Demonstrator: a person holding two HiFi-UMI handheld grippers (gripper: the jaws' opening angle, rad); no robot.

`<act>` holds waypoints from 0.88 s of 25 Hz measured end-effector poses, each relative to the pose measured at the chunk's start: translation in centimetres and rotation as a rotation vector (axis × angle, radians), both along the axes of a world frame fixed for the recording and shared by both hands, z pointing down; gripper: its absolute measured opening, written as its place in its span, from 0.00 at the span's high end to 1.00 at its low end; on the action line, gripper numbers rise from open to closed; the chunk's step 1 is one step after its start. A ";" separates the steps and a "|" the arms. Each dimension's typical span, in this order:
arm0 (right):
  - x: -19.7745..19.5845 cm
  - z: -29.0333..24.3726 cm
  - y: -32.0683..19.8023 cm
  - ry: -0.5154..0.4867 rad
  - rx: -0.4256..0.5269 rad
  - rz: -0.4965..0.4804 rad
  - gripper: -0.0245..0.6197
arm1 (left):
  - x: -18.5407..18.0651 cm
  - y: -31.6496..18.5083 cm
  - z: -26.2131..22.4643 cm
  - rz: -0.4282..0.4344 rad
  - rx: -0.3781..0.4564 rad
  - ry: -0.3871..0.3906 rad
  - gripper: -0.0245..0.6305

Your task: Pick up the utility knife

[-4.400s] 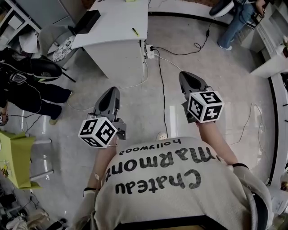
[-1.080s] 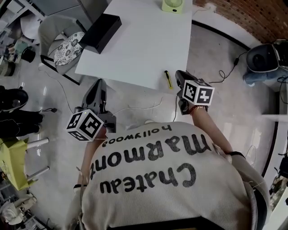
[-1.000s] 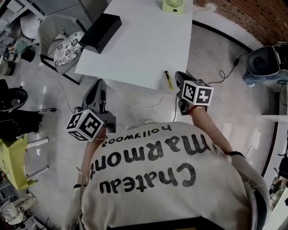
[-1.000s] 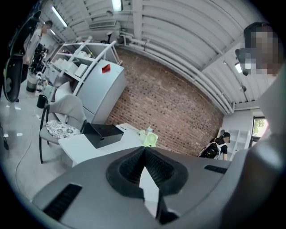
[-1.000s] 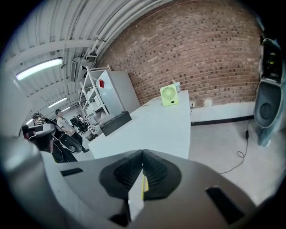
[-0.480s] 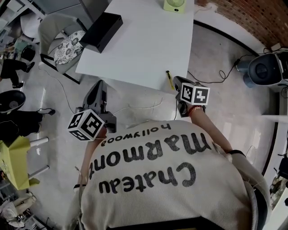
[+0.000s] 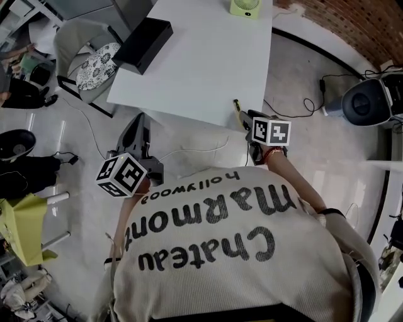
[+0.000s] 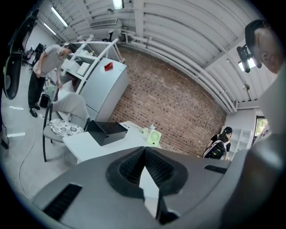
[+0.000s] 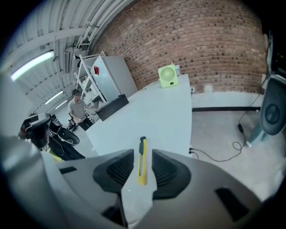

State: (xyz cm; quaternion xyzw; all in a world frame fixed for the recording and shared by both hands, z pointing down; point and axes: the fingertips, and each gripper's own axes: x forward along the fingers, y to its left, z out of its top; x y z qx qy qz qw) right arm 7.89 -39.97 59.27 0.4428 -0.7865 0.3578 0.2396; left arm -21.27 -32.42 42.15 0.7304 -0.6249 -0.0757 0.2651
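The utility knife (image 7: 237, 107), yellow with a black slider, lies on the white table (image 7: 201, 56) near its front right corner. My right gripper (image 7: 245, 116) hangs over the knife's near end. In the right gripper view the knife (image 9: 142, 167) lies lengthwise in the gap of that gripper (image 9: 142, 153). Its jaws are opening, and the pads stand clear of the knife on both sides. My left gripper (image 7: 140, 125) stays off the table's front edge, over the floor. Seen from its own camera, the left gripper (image 8: 144, 148) is shut with nothing in it.
A black box (image 7: 142, 45) sits at the table's left side and a green fan (image 7: 245, 6) at its far edge. A chair with a patterned cushion (image 7: 94, 63) stands left of the table. Cables (image 7: 189, 149) run over the floor, and a round grey device (image 7: 362, 104) stands at right.
My right gripper has sunk toward the table over the knife's near end, and its jaws have gone from shut to apart. The left gripper has kept still.
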 end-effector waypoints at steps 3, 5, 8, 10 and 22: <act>-0.2 0.3 0.0 0.009 0.002 -0.016 0.75 | 0.1 0.0 0.4 -0.001 -0.007 0.000 0.96; -0.2 0.6 -0.1 0.023 0.004 -0.031 0.74 | 0.2 -0.2 0.8 -0.003 -0.012 0.001 0.96; -0.4 0.9 -0.1 0.044 0.005 -0.057 0.73 | 0.3 -0.4 1.0 -0.004 -0.013 0.000 0.96; -0.4 1.1 0.1 0.064 0.004 -0.079 0.73 | 0.5 -0.4 0.9 -0.003 -0.012 -0.001 0.96; -0.7 1.9 0.9 0.178 0.010 -0.164 0.72 | 0.9 -0.3 0.9 -0.001 -0.013 -0.001 0.96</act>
